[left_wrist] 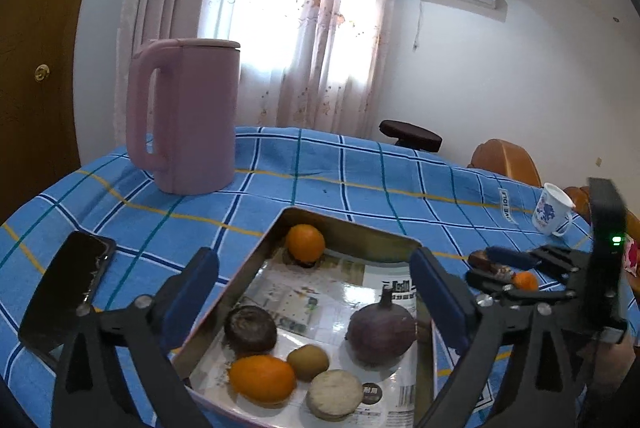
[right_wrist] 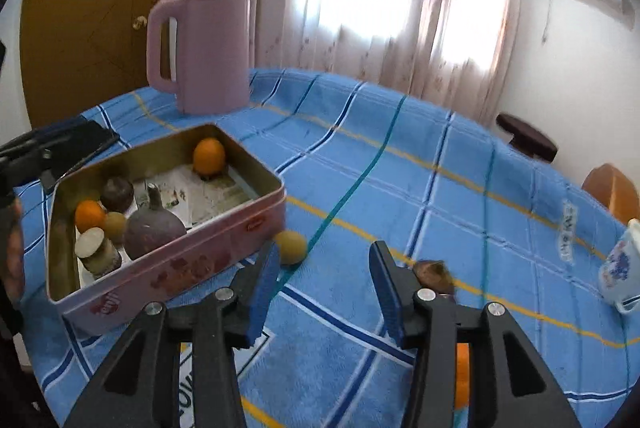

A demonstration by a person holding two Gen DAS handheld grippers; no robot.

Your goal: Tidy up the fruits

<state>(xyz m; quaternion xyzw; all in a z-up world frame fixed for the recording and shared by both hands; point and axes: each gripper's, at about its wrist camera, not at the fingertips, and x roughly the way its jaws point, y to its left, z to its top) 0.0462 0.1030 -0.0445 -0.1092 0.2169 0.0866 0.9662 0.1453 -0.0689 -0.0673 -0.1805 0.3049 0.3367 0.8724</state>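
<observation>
Right gripper: jaws wide, empty. Left gripper: wide, empty, over tin. Yellow fruit at 11 o'clock: straddle squarely, close gently; likely rolls.

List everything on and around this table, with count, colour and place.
Rectangular metal tin: 1, pink outside, on the blue checked tablecloth, paper-lined.
Round oranges: 2 in the tin, one at the far corner, one near.
Dark purple pointed-top fruit: 1, in the tin.
Dark brown round fruit: 1, in the tin.
Brown kiwi-like fruit: 1, in the tin.
Pale cut-faced chunk: 1, in the tin's near end.
Yellowish ball-shaped fruit: 1, on the cloth beside the tin.
Brown item: 1, behind the right finger; unclear.
Pink plastic kettle: 1, far side.
Black phone: 1, left of the tin.
White blue-patterned mug: 1, right edge.
Left gripper: open above the tin.
Right gripper: open, empty.
</observation>
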